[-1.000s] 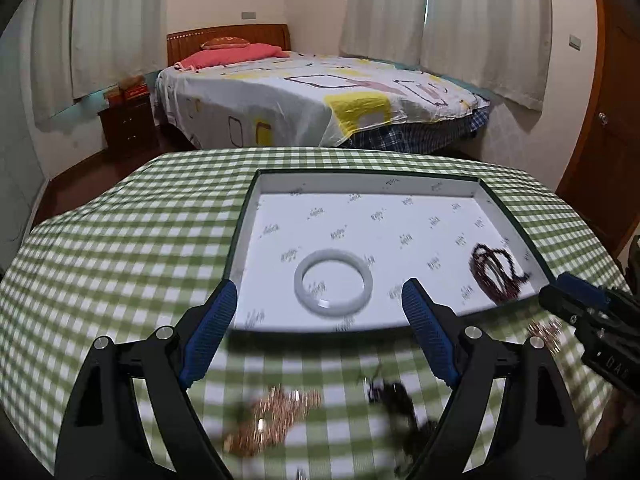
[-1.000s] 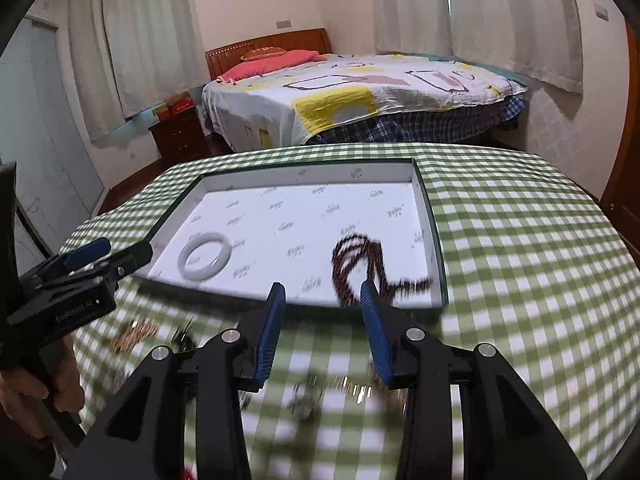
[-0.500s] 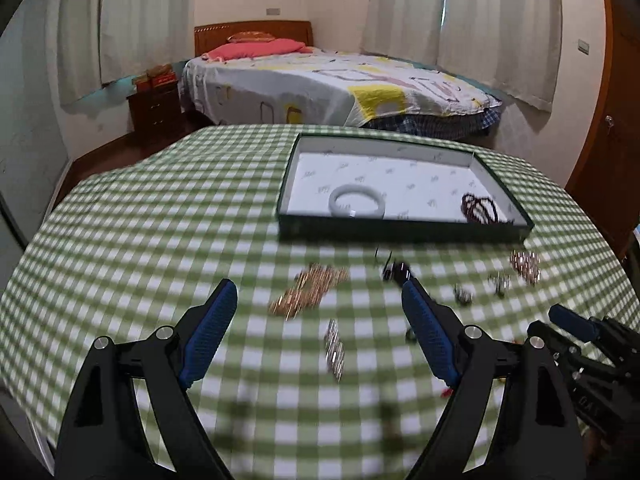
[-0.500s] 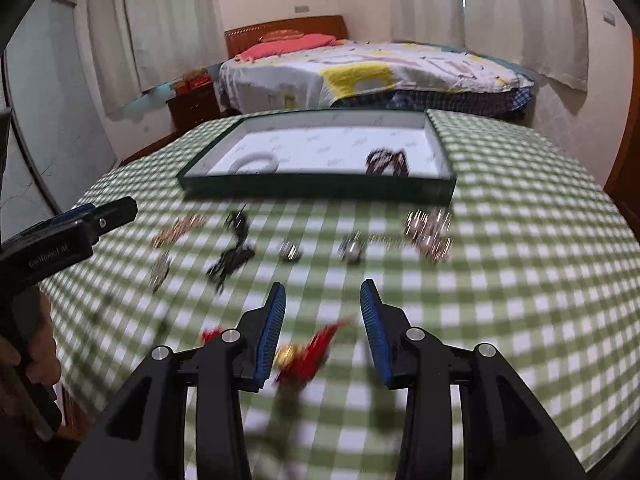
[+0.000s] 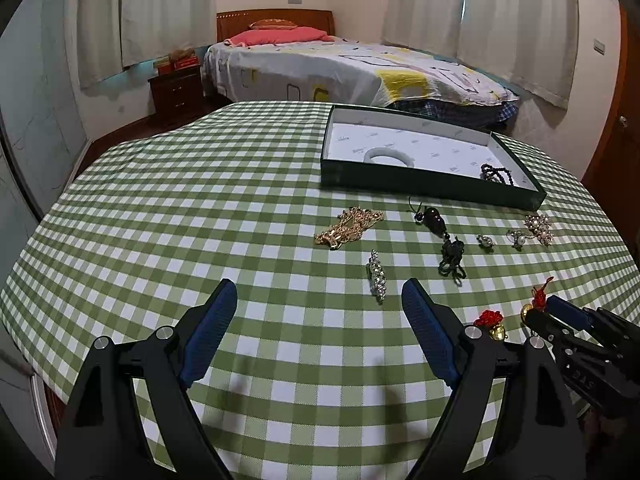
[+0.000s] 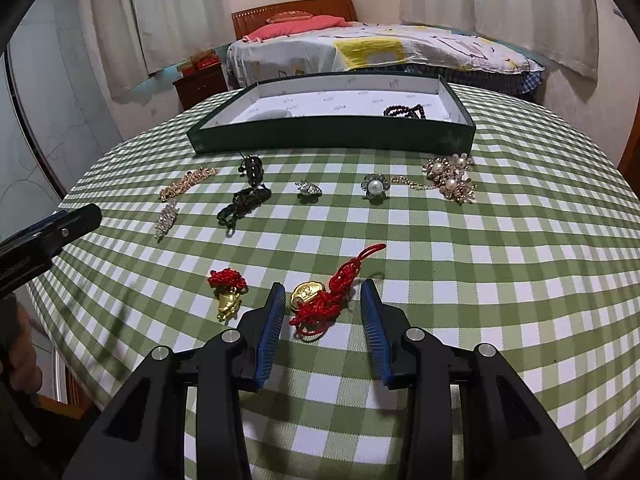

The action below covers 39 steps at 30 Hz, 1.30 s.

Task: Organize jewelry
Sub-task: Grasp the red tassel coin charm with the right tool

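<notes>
two grippers, left (image 5: 316,328) wide open and empty, right (image 6: 323,320) half open straddling one of two red-corded gold charms (image 6: 320,300); tray (image 6: 332,138) held one bangle (image 5: 387,156) and one bead string (image 6: 404,111), seven more pieces loose on the cloth (image 6: 500,264).

Surface (image 6: 500,240) wearing a green-and-white checked cloth. Sitting at the far side: a dark green tray (image 6: 332,138). Lying in a loose row just before it: gold chain (image 6: 188,182), black beaded tassel (image 6: 244,200), small silver piece (image 6: 309,189), pearl ring (image 6: 375,187), pearl cluster (image 6: 452,178). Lying nearer: crystal clip (image 6: 166,220), two red-corded gold charms (image 6: 228,292) (image 6: 320,300).
</notes>
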Tool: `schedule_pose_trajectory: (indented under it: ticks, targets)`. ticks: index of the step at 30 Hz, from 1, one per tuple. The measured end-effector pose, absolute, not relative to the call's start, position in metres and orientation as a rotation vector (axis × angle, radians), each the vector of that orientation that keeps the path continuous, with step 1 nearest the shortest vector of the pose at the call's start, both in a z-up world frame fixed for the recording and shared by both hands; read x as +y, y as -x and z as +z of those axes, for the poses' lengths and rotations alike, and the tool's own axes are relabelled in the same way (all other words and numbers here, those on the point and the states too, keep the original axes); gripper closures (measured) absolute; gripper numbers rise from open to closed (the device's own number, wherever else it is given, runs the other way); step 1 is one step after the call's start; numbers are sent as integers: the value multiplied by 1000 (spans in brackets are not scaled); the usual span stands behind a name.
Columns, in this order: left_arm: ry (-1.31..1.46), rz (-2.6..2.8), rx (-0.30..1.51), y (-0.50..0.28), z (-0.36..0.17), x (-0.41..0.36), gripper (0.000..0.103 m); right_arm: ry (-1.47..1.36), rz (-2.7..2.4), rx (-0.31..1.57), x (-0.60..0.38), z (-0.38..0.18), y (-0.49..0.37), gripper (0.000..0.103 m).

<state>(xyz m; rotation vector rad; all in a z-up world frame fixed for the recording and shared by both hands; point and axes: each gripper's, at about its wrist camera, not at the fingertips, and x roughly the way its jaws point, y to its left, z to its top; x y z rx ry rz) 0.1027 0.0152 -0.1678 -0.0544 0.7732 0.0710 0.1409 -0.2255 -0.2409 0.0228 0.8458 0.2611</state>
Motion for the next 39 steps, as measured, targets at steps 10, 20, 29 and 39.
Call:
schedule_pose_trajectory:
  ticks: [10,20,29,39]
  targets:
    - [41,49,794,-105,-174,4,21,80,260,816,-215,-243,-139,72]
    - [42,21,816,-106,-178,-8,21,61,242,814,-231,-240,-135,77]
    - [-3,-31,830,-107,-184,-43,21,-1,160,815,-273,-236,-135,79]
    - [-55,-95,875,-115,-200,-90,30,-77,107,808,-307,-236,-133,79]
